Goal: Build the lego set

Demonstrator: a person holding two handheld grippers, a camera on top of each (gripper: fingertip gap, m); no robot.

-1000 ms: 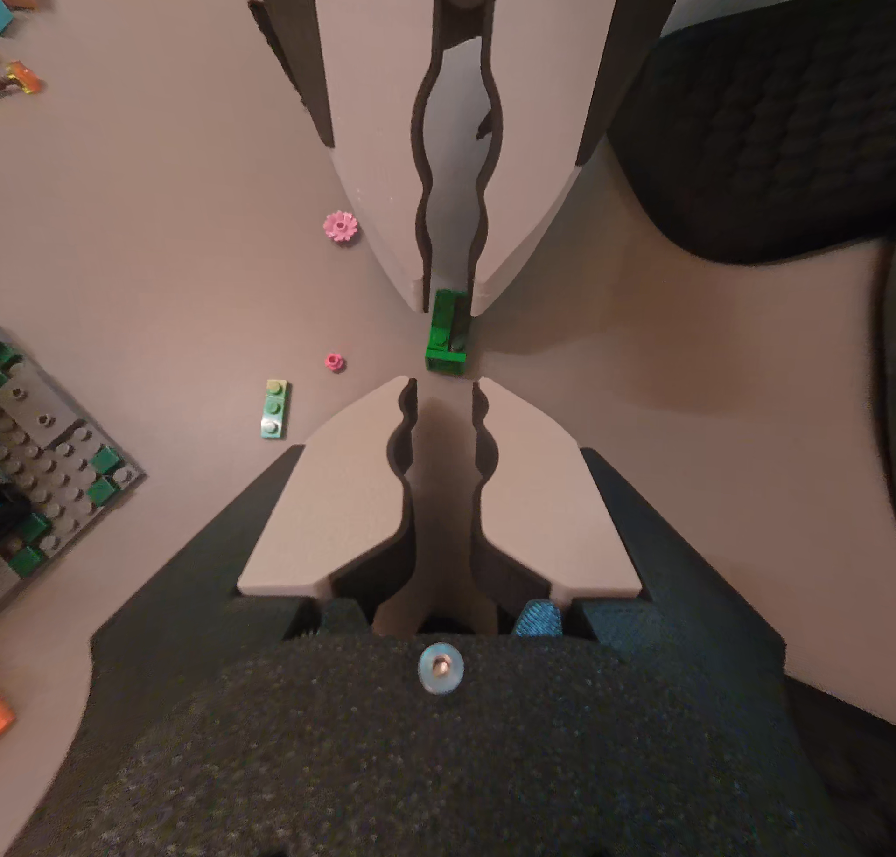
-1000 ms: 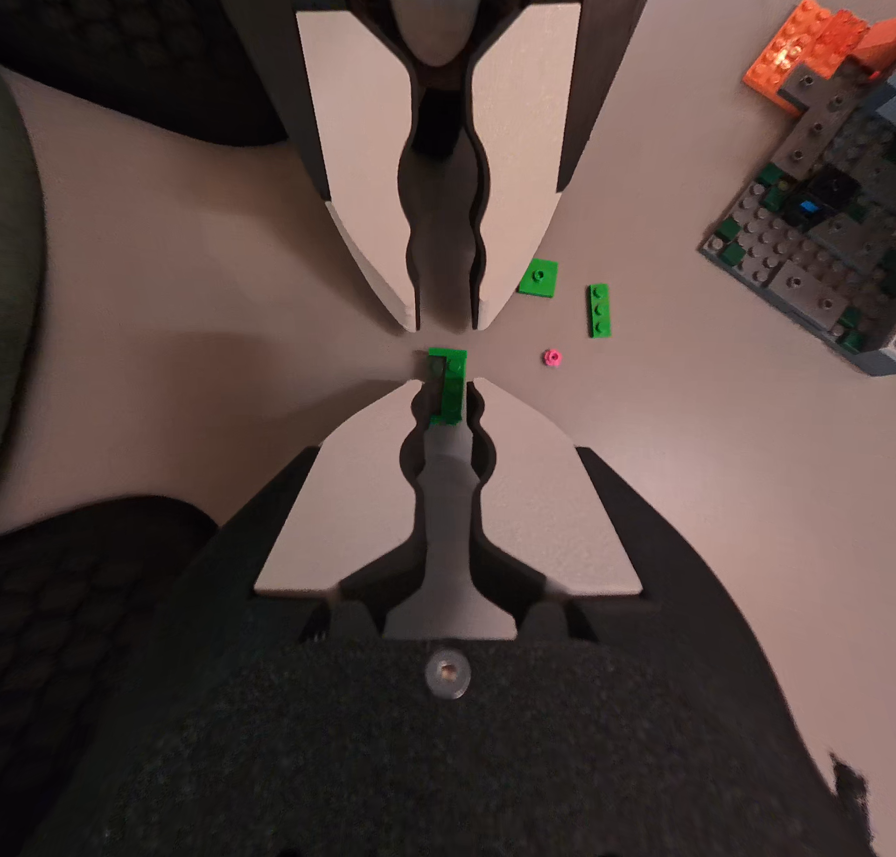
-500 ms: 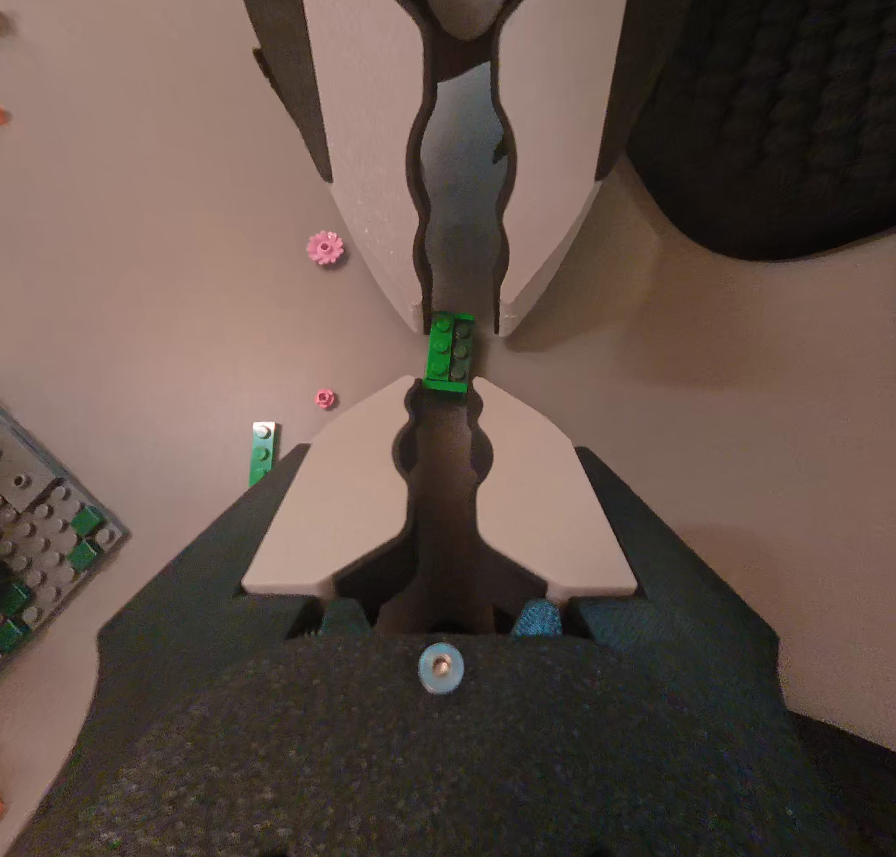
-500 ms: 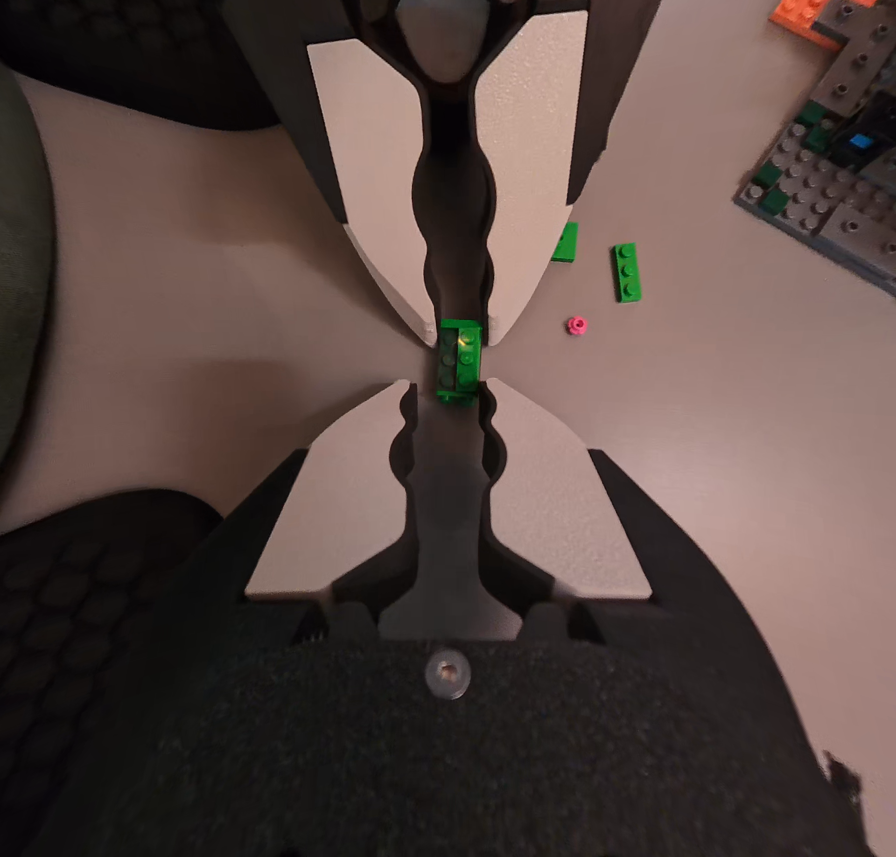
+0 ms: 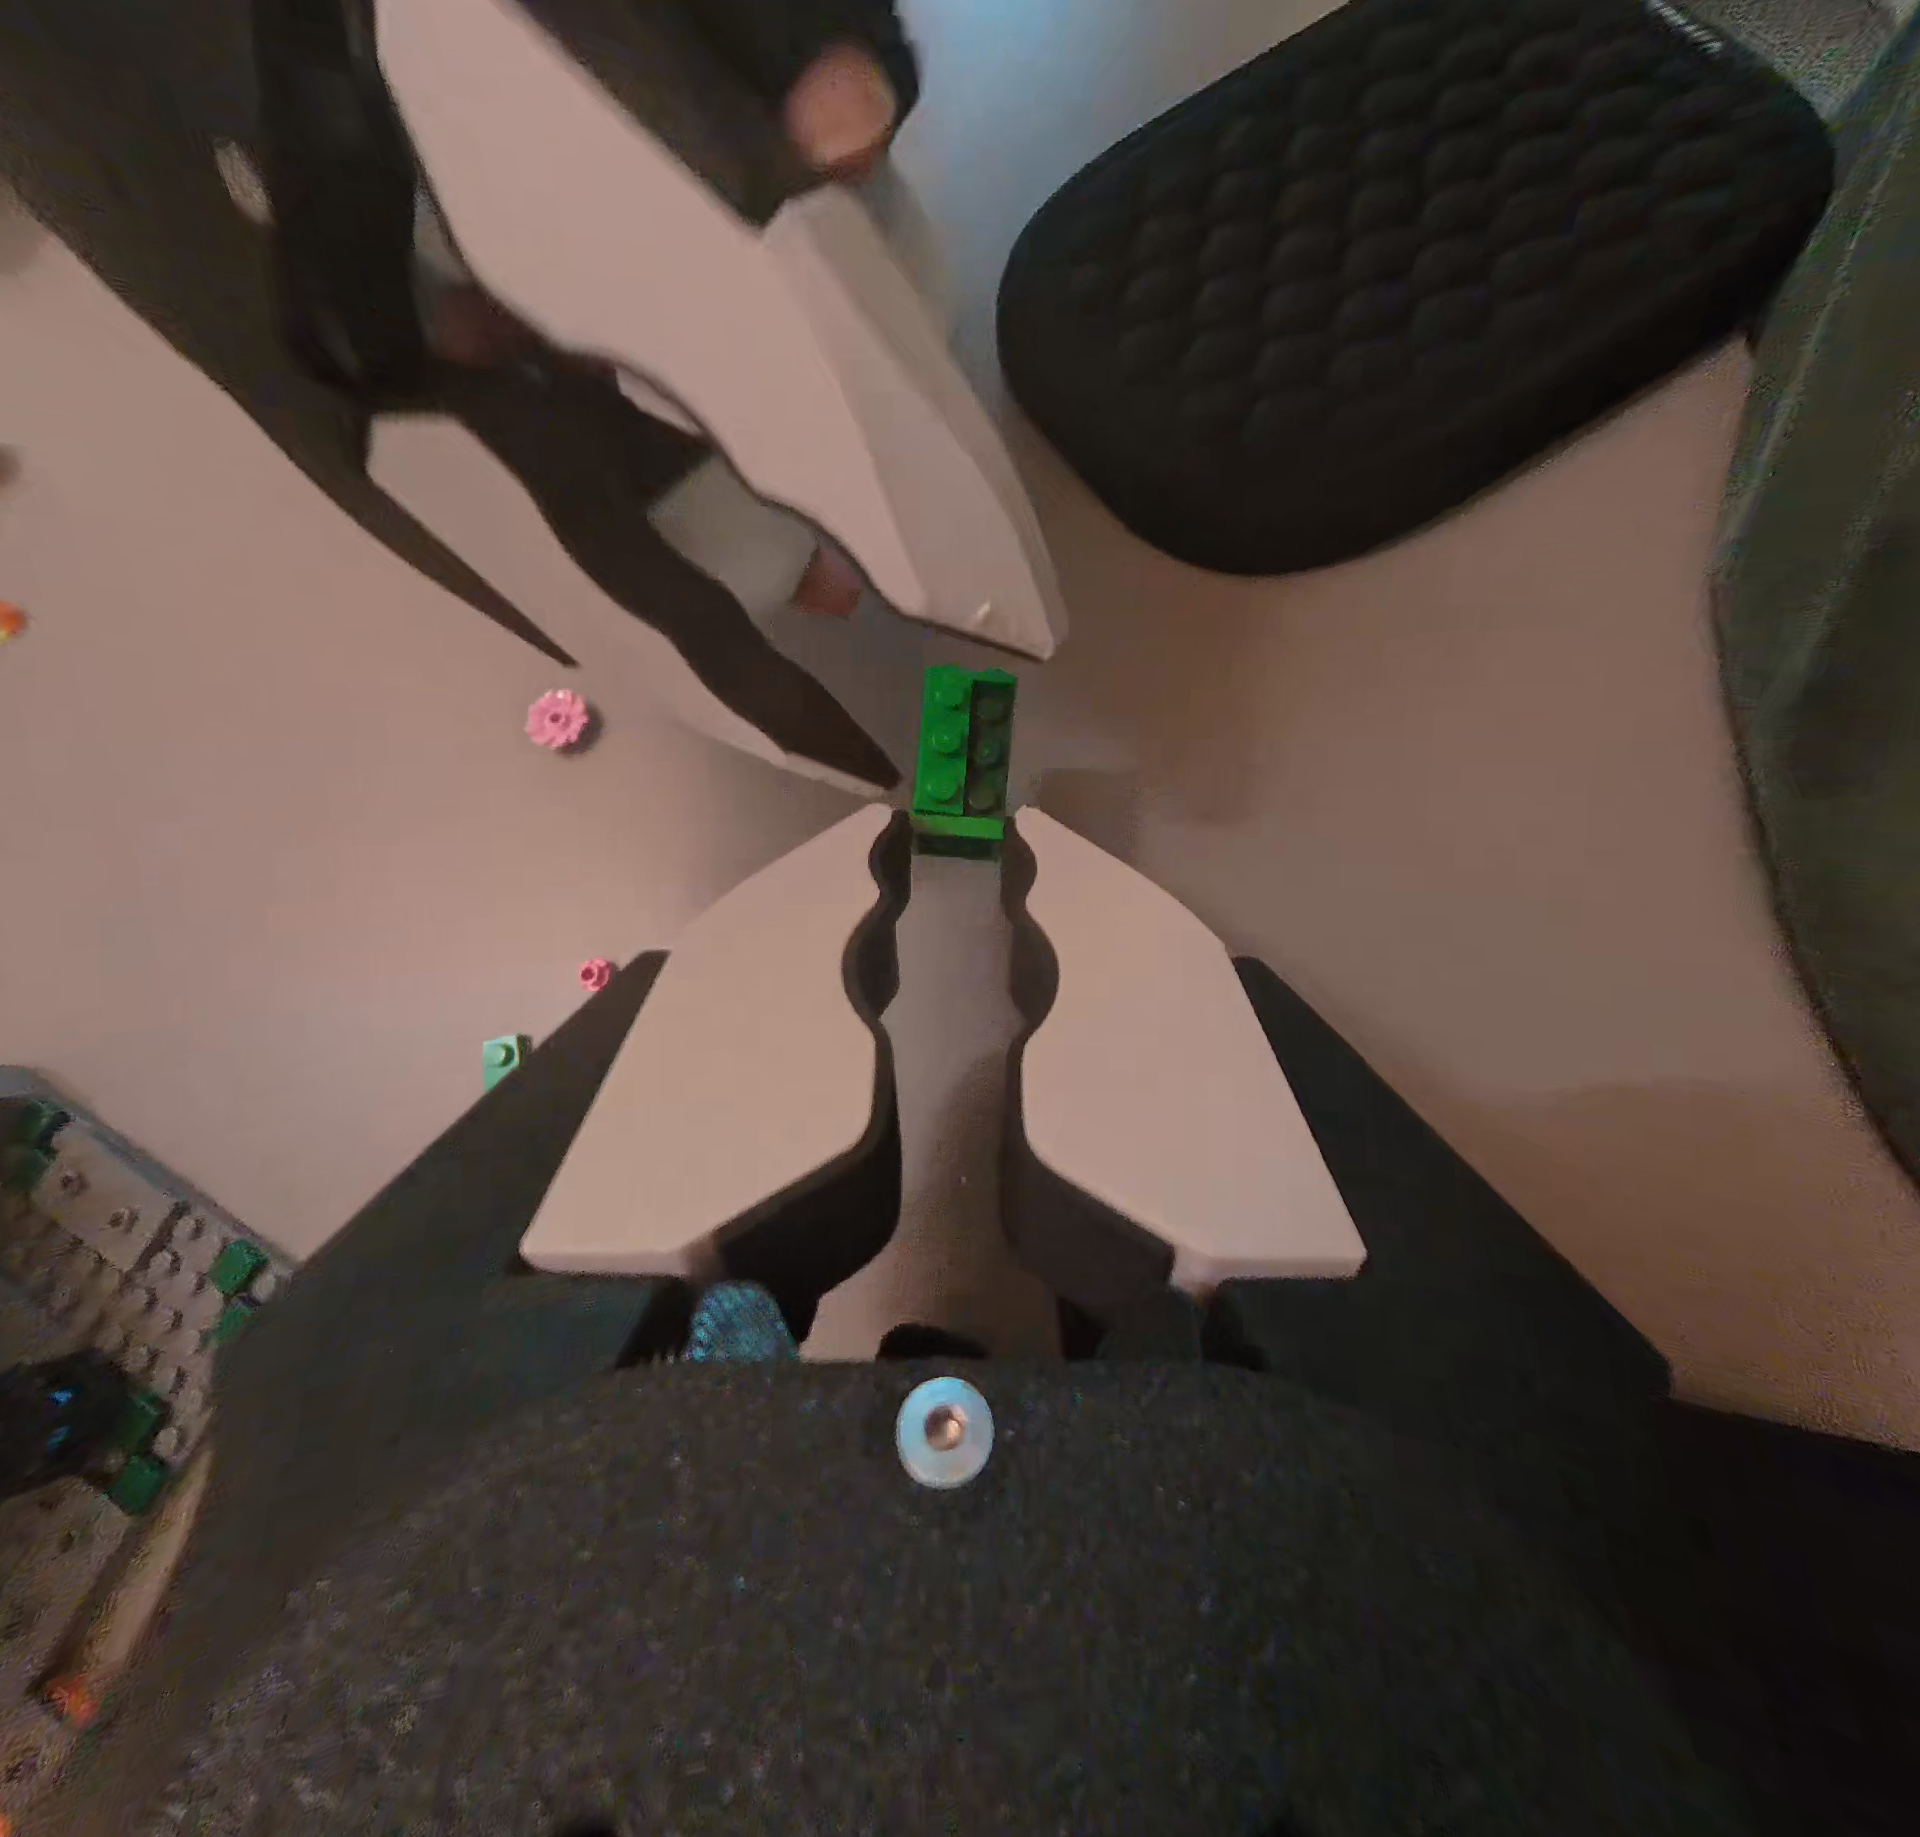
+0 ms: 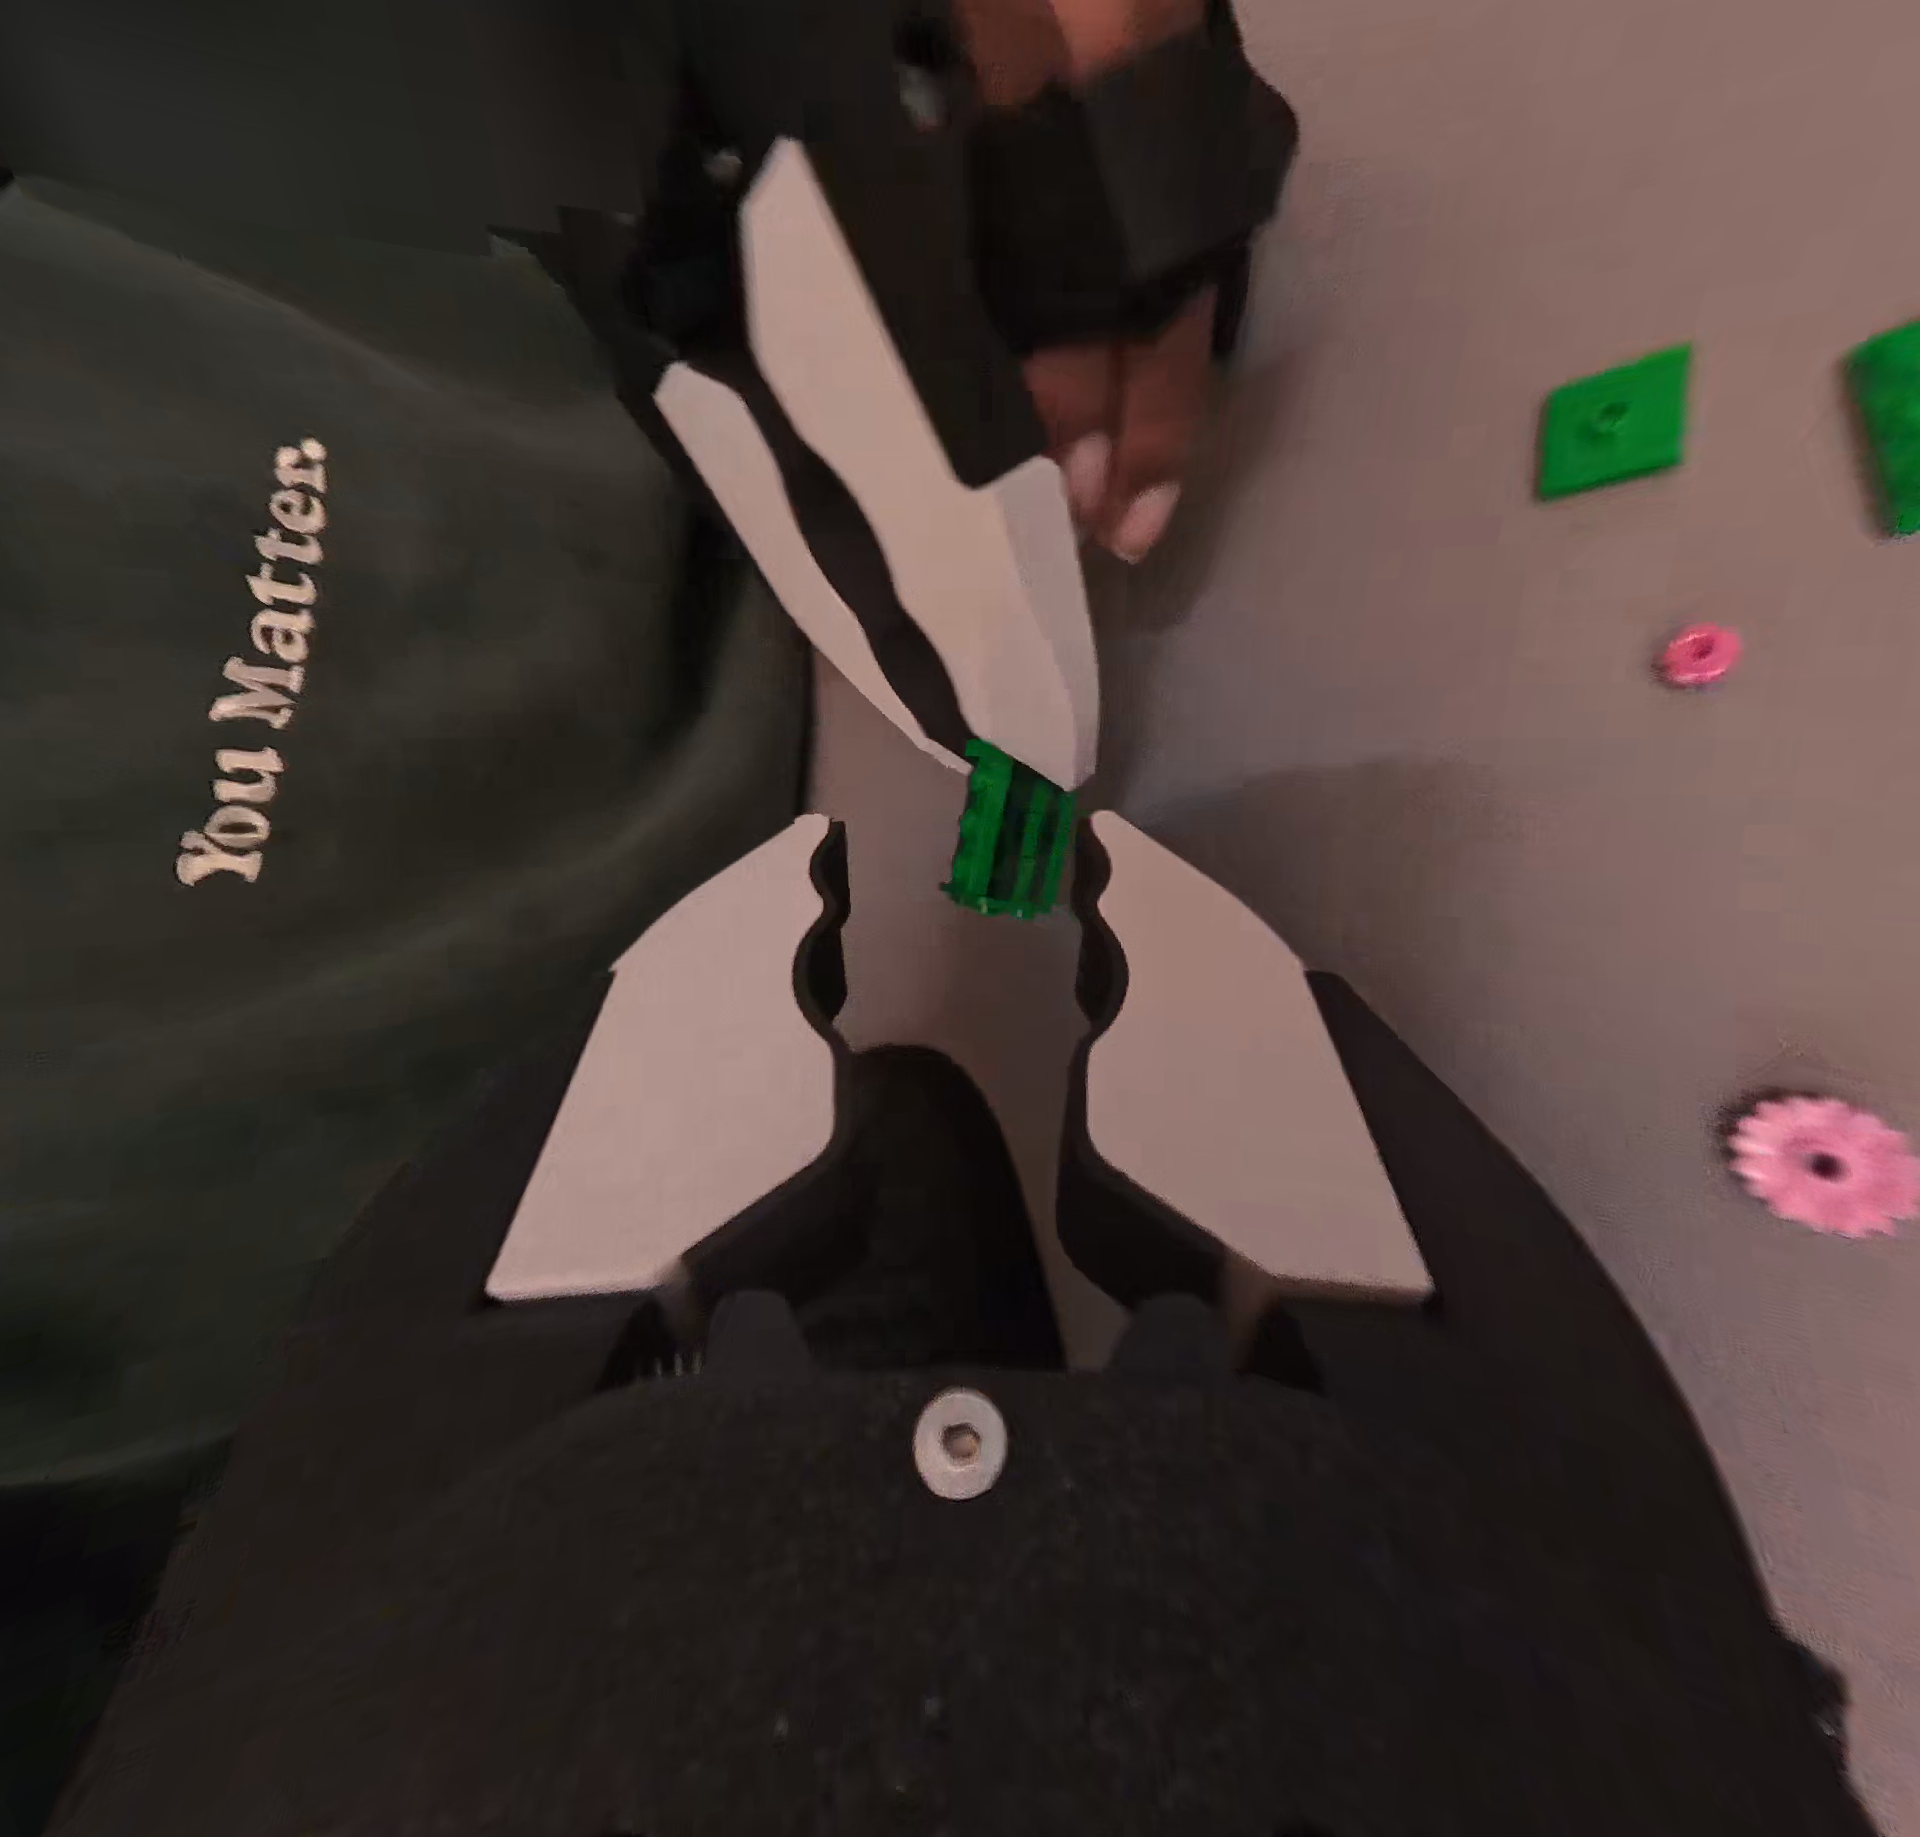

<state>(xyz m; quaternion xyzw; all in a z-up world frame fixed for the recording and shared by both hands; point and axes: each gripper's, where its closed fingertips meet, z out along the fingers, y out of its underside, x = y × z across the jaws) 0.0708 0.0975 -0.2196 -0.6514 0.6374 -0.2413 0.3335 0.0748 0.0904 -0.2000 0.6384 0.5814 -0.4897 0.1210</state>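
Observation:
A small green brick assembly (image 5: 961, 748), two plates side by side on a base, is held off the table. My left gripper (image 5: 958, 816) is shut on its near end. In the right wrist view the same green piece (image 6: 1013, 831) hangs from the left gripper's tips (image 6: 1023, 764). My right gripper (image 6: 961, 821) is open, its jaws wide apart on either side of the piece, the right fingertip (image 6: 1101, 831) close beside it. In the left wrist view the right gripper comes in tilted from the upper left, with one white finger (image 5: 914, 499).
A grey studded baseplate build (image 5: 125, 1268) lies at the lower left. Loose on the table are a pink flower (image 5: 558, 719), a pink stud (image 5: 593, 974), a pale green plate (image 5: 506, 1060) and a green square plate (image 6: 1610, 421). A black cushion (image 5: 1403, 249) sits beyond, and a person's dark shirt (image 6: 312, 644). The tips of both grippers are at nearly the same place.
Both grippers pinched the green piece end to end. Now the right gripper has opened and swung to an angle, while the left still holds the piece. Both views are blurred by motion.

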